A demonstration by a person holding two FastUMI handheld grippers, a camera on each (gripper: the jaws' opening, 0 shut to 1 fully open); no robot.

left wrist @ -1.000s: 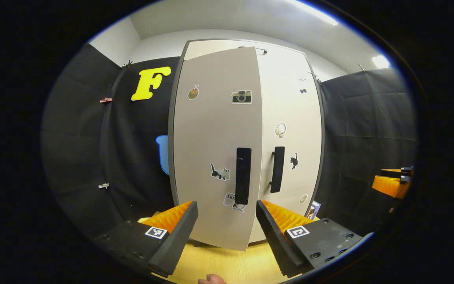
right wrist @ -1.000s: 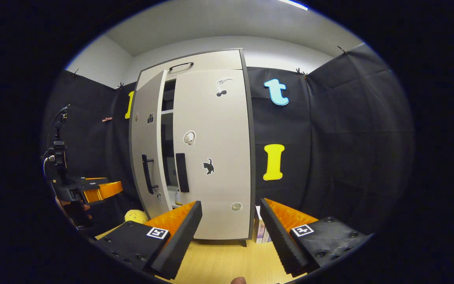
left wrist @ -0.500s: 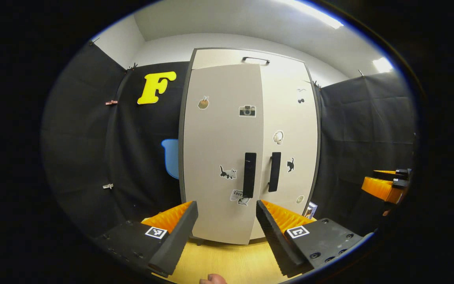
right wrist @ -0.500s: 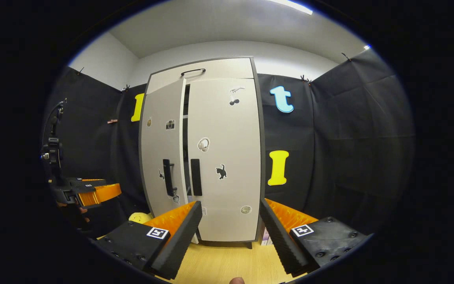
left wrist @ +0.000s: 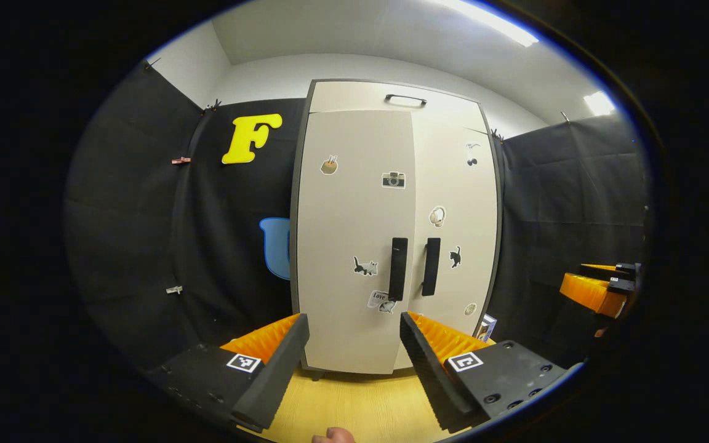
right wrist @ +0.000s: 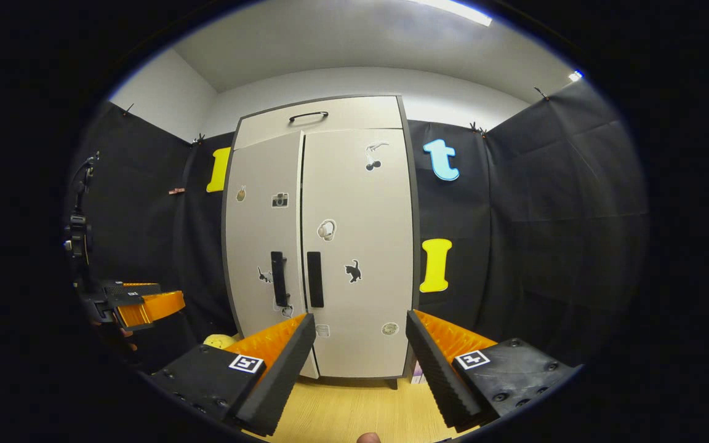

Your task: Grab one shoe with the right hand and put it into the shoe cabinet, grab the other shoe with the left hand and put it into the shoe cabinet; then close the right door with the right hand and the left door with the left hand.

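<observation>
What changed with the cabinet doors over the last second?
The left door swung in from ajar to flush with the right door; the dark gap between them in the right gripper view is gone. Both views now show the cabinet smaller, so both hand-held grippers backed off. The left hand-held gripper and right hand-held gripper stayed open and empty; the right door stayed shut.

Left door point(left wrist: 354, 240) now swung flush against the shoe cabinet point(left wrist: 400, 98).
</observation>
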